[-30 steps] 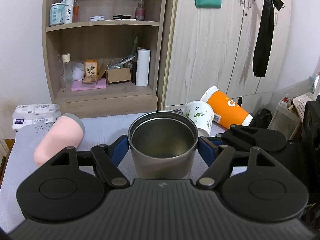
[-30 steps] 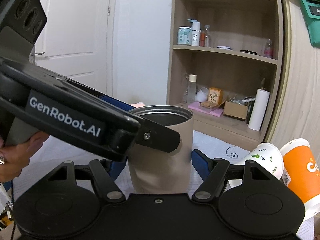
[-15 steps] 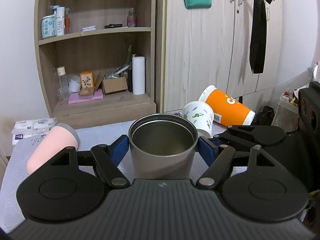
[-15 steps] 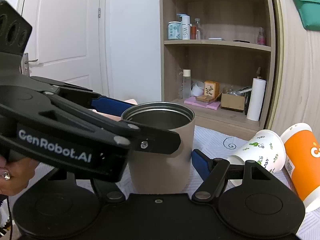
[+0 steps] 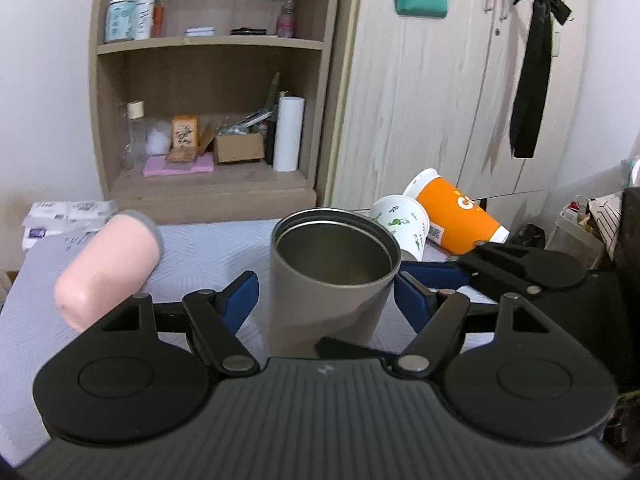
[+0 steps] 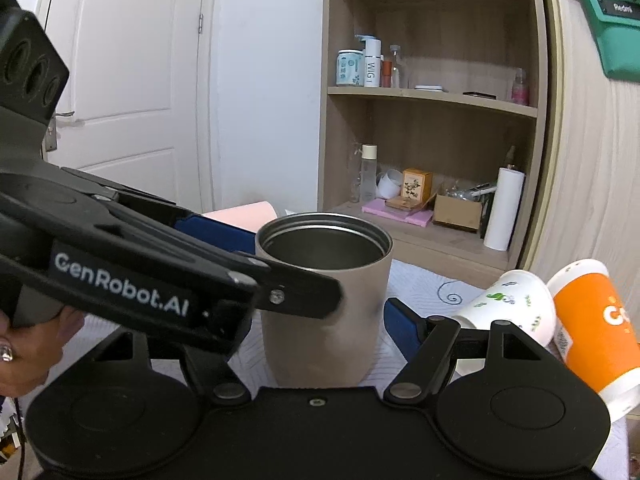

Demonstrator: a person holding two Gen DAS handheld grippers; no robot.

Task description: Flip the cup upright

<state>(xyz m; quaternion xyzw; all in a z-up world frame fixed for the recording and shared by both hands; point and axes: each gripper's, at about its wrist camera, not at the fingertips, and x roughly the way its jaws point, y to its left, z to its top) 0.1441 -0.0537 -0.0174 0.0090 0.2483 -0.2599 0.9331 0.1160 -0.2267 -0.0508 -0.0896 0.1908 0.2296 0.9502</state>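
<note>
On the white quilted table (image 5: 208, 248) the steel cup (image 5: 332, 276) stands upright — between my left gripper (image 5: 326, 292) and right gripper (image 6: 320, 320), both spread wide, pads clear of its sides.

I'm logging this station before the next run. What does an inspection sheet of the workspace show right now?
Surface: pale patterned cloth.
Job's things: steel cup upright, mouth up, empty.
Clutter: pink cup, white cup and orange cup lying on their sides.
Grippers: left gripper and right gripper both open, pads apart from the steel cup between them.
Cables: nothing seen.
Surroundings: shelf with bottles and boxes, wardrobe, door.
</note>
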